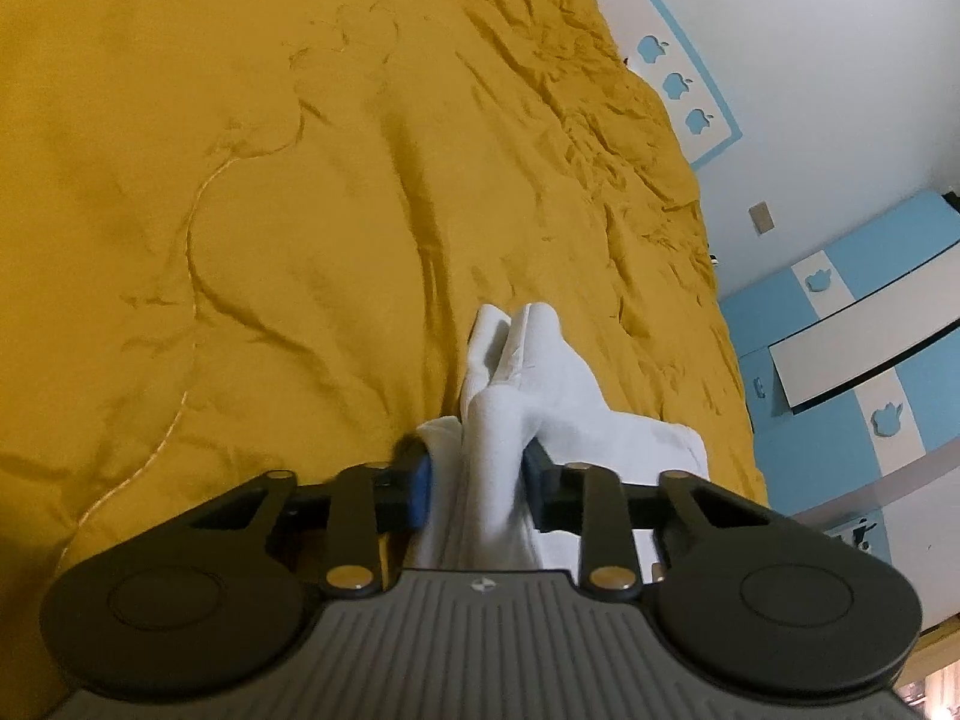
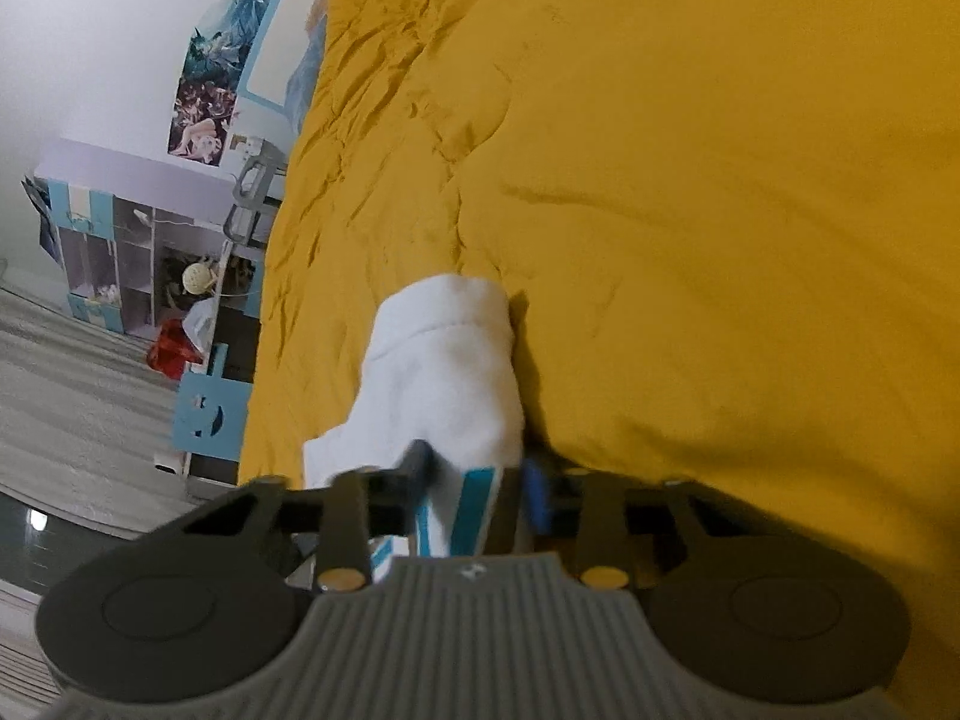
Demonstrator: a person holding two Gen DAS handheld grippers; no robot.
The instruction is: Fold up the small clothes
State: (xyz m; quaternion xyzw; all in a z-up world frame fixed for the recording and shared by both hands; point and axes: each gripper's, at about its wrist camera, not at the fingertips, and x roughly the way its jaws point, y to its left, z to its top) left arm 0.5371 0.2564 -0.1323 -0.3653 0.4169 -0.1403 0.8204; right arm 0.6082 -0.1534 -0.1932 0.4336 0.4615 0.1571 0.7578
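Observation:
A white sock [image 1: 540,372] lies bunched on the yellow bedspread [image 1: 240,180], its two rounded ends pointing away from me. My left gripper [image 1: 480,480] is shut on the sock's near part, with the blue-padded fingers [image 1: 420,480] pressing it from both sides. In the right wrist view a white sock [image 2: 444,360] with teal stripes at its near end runs forward over the yellow bedspread [image 2: 720,240]. My right gripper [image 2: 477,480] is shut on the striped end. Whether both grippers hold the same piece I cannot tell.
The bed's edge runs down the right of the left wrist view, beside a white wall with blue apple cutouts [image 1: 678,84] and a blue-and-white cabinet [image 1: 840,312]. In the right wrist view, a shelf unit [image 2: 108,252], posters [image 2: 210,60] and grey floor [image 2: 72,390] lie left of the bed.

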